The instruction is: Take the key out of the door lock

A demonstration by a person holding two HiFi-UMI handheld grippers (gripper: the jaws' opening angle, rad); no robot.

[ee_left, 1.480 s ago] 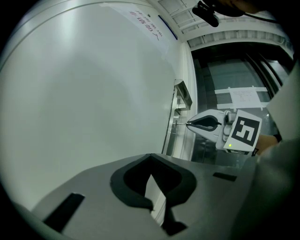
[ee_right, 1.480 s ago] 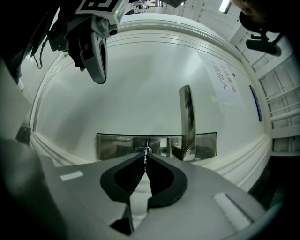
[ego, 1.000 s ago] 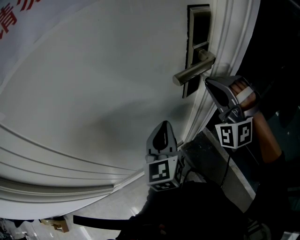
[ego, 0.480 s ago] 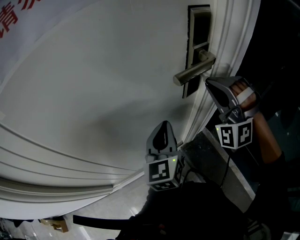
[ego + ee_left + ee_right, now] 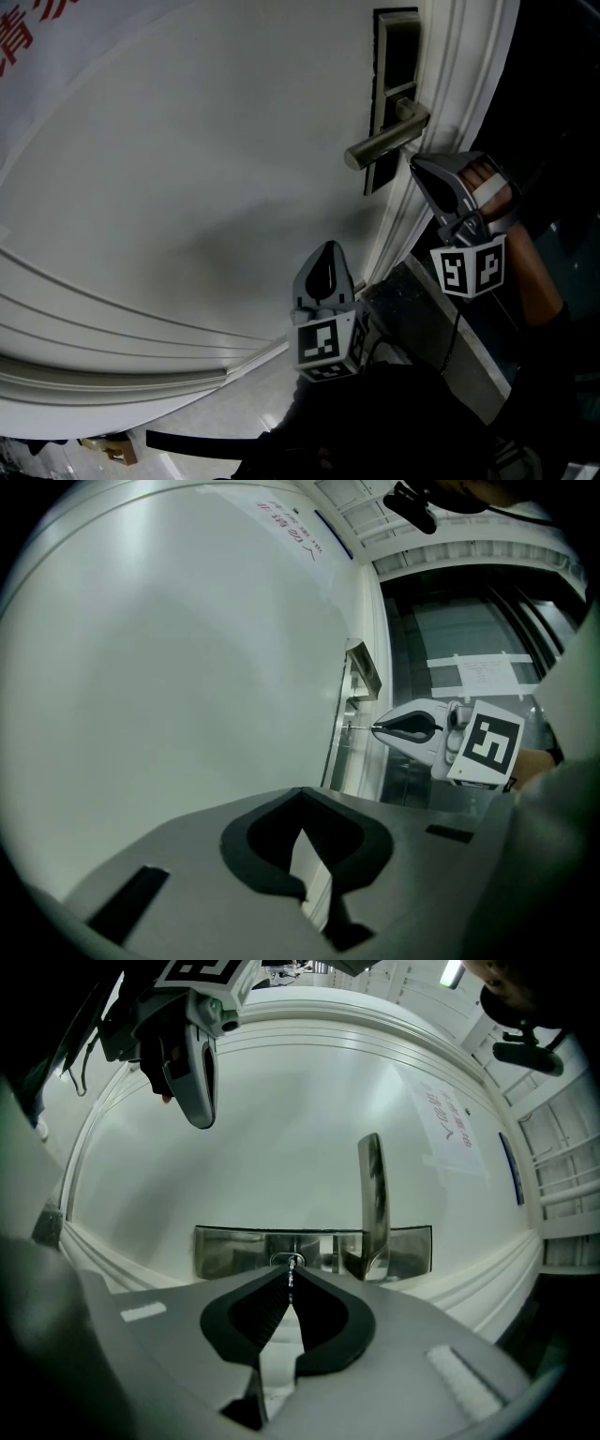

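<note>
A thin metal key [image 5: 291,1279] sits edge-on between the tips of my right gripper [image 5: 291,1273], which is shut on it. Its blade reaches the keyhole [image 5: 287,1260] in the steel lock plate [image 5: 234,1251] of the white door [image 5: 187,169]. From the left gripper view the key [image 5: 362,728] spans the short gap between the right gripper [image 5: 377,728] and the plate. The lever handle [image 5: 384,142] juts out just above my right gripper [image 5: 413,161]. My left gripper [image 5: 327,246] hangs lower and to the left, off the door, shut and holding nothing [image 5: 300,793].
The moulded door frame [image 5: 441,94] runs along the right of the lock, and beyond it lies a dark opening. A paper with red print [image 5: 37,28] is stuck on the door at the upper left. A person's hand [image 5: 487,187] holds the right gripper.
</note>
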